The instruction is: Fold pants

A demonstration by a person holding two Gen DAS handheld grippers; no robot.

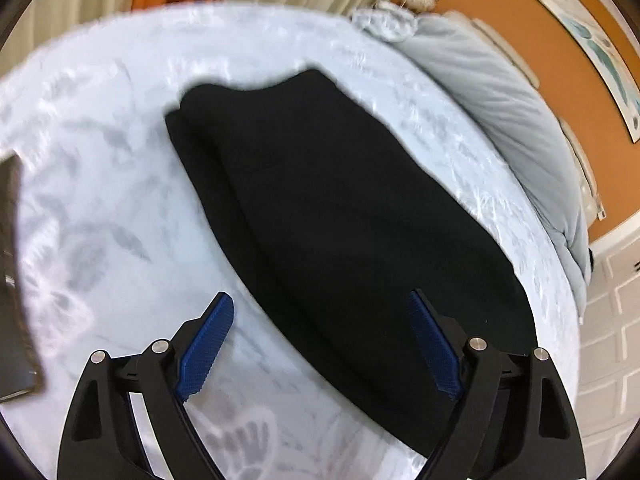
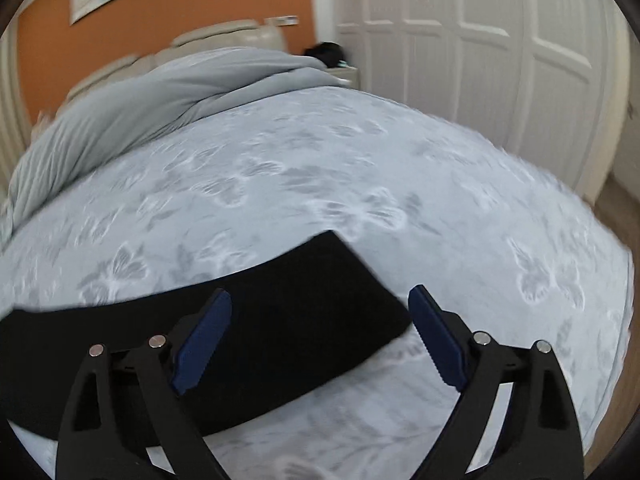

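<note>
Both halves of the pants (image 1: 340, 216) lie stacked in a long black strip on the bed (image 1: 100, 200), so we judge ourselves between folds, left gripper (image 1: 320, 344) and right gripper (image 2: 320, 336) wide open, empty, needing an end to grasp next.

A: What is lying under the right gripper (image 2: 320, 300)?

B: Black pants (image 2: 288, 320) are lying flat on the butterfly-print bedspread (image 2: 360, 184), one squared end pointing up-right.

A: Is it gripping them?

B: No, its jaws are standing wide, blue pads (image 2: 204, 340) touching nothing.

A: And behind?

B: A grey duvet (image 2: 160, 96) is bunching along an orange wall (image 2: 160, 20), beside white closet doors (image 2: 480, 40).
</note>
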